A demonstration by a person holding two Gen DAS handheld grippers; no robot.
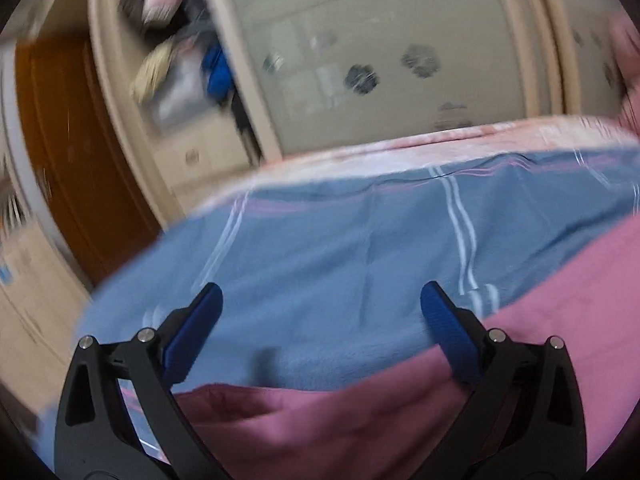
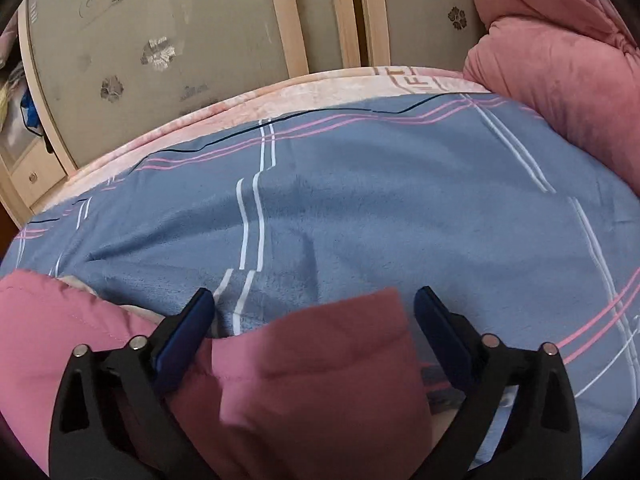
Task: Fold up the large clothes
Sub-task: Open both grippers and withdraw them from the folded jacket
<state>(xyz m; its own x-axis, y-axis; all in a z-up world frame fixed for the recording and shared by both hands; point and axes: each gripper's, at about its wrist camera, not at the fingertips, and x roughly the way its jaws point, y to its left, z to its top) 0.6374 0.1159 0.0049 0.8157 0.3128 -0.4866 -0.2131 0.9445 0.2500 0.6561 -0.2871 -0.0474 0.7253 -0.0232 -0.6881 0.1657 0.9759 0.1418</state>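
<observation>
A pink padded jacket [image 1: 560, 320] lies on a blue fleece blanket [image 1: 340, 248] with white and pink stripes. In the left wrist view my left gripper [image 1: 320, 304] is open, its blue pads [image 1: 196, 332] spread wide over the blanket, with the jacket's edge below and to the right. In the right wrist view my right gripper [image 2: 312, 308] is open, its jaws either side of a jacket part [image 2: 320, 380], a sleeve or corner, that lies between them. More of the jacket [image 2: 60, 340] shows at lower left. The left view is motion-blurred.
The blanket [image 2: 400, 200] covers a bed with a pale pink cover [image 2: 320, 88] along the far edge. A bundled pink quilt [image 2: 560, 60] sits at far right. Wardrobe doors [image 2: 180, 40] with flower patterns stand behind. An orange-brown door [image 1: 72, 140] is at left.
</observation>
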